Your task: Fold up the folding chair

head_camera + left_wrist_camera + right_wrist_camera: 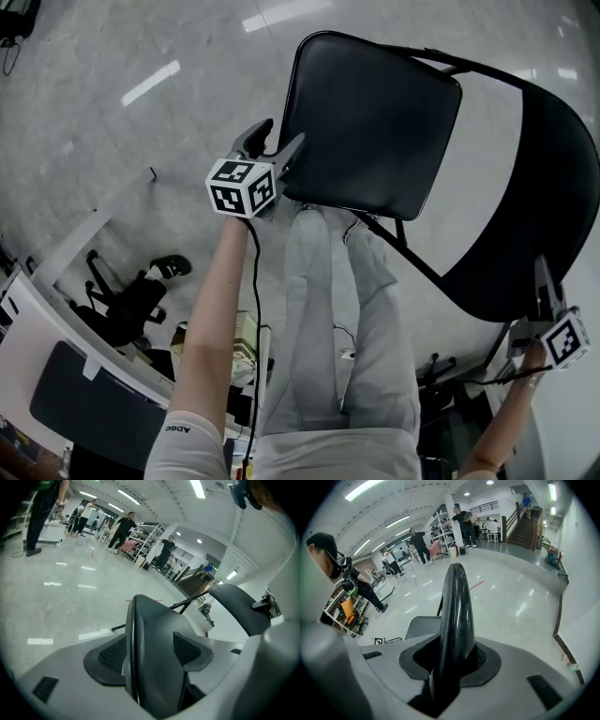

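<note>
Left gripper (283, 137) straddles the left edge of the folding chair's seat (375, 112), fingers spread, not yet biting. Right gripper (545, 281) pinches the backrest (534, 187) at the right. Best to close squarely on the seat before swinging it toward the backrest, I'd say. Only the left gripper view shows the gap beside the pads (112, 656); only the head view shows the whole chair open on the floor (141, 141).
</note>
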{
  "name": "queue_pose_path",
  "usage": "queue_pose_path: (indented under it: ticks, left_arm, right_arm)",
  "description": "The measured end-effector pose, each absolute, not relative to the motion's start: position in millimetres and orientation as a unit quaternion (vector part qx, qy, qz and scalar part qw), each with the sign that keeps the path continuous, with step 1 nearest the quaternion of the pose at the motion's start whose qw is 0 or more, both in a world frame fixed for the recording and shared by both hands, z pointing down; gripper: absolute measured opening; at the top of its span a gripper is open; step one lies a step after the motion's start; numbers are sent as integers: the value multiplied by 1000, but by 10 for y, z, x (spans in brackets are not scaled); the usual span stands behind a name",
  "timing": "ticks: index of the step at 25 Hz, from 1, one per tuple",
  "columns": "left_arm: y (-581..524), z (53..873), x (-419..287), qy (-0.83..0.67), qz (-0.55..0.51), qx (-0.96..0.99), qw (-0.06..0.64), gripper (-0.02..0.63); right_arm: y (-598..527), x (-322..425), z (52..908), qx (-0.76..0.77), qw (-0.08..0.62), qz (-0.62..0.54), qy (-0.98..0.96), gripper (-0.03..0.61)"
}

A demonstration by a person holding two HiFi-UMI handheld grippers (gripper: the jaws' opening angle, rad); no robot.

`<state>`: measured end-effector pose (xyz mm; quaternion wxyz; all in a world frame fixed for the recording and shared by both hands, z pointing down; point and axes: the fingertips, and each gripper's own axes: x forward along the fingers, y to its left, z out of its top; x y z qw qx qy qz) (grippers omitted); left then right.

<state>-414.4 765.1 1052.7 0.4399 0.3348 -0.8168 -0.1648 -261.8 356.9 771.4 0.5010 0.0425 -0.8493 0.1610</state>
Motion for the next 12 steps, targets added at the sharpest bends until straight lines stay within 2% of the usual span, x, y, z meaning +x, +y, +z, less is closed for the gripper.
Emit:
queue_pose_path:
  ticks: [12]
  left_arm:
    - [7654,11197,-4098,-700,-330,358,523,318]
  right_arm:
    - [3535,-2574,7682,51,502,164,-848,115]
